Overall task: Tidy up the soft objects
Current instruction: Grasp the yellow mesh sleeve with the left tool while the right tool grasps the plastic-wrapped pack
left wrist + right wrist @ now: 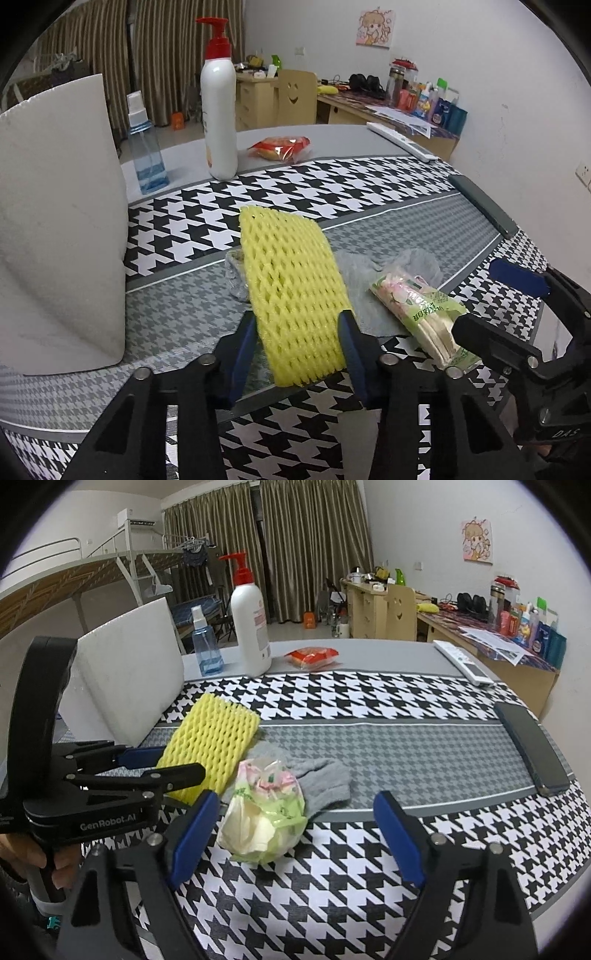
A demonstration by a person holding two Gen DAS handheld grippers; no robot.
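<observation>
My left gripper (297, 328) is shut on a yellow foam net sleeve (291, 288), holding its near end just above the table; it also shows in the right wrist view (212, 740). A grey sock (317, 779) lies under and beside it, also visible in the left wrist view (364, 273). A green tissue pack (264, 812) rests on the sock's near edge, seen too in the left wrist view (421, 310). My right gripper (295, 834) is open, its jaws wide apart, with the tissue pack lying between them, nearer the left jaw.
A white foam block (59, 221) stands at the left. A blue spray bottle (147, 155), a white pump bottle (219, 110) and a red snack packet (280, 146) stand at the back. A remote (463, 662) and a dark phone (532, 746) lie at the right.
</observation>
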